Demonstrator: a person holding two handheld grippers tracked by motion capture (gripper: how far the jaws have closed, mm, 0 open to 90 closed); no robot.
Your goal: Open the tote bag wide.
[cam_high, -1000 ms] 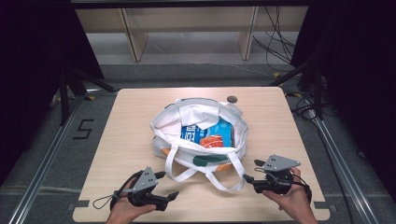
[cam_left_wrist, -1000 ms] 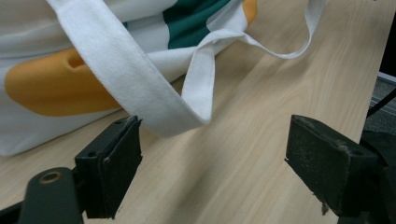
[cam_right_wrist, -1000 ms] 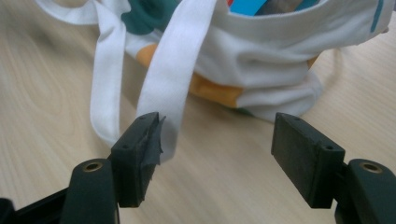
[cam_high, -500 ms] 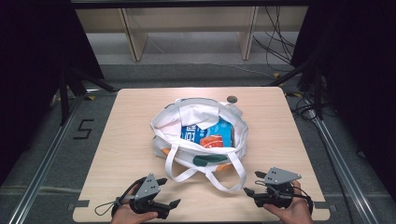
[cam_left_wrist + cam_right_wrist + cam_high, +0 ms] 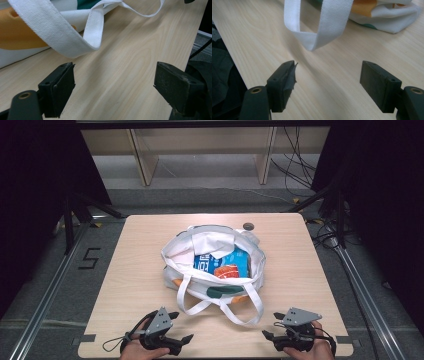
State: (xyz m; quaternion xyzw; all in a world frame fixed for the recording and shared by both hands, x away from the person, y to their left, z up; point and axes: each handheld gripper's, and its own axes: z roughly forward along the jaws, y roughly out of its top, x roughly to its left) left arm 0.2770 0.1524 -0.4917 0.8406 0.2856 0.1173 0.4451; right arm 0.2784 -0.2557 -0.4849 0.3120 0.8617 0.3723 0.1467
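Lying near the middle of the pale wooden table (image 5: 135, 270) is a white tote bag (image 5: 212, 265), its mouth open to show a blue packet (image 5: 220, 262) with an orange panel inside; the bag's side carries orange and green patches; its two white straps (image 5: 220, 305) spill toward the person's edge of the table in loose loops; a small dark round object (image 5: 248, 225) sits on the table just beyond the bag's far rim. The left gripper (image 5: 181, 339) rests low at the near edge, held in the left hand (image 5: 137, 351), its jaws spread wide with nothing between them; in the left gripper view a strap loop (image 5: 75, 42) lies on the wood just ahead of the jaws, apart from them. The right gripper (image 5: 268, 336), in the right hand (image 5: 305, 351), sits at the near right edge, jaws likewise wide apart and empty; in the right gripper view the other strap loop (image 5: 319, 27) lies just ahead, not touching either jaw.
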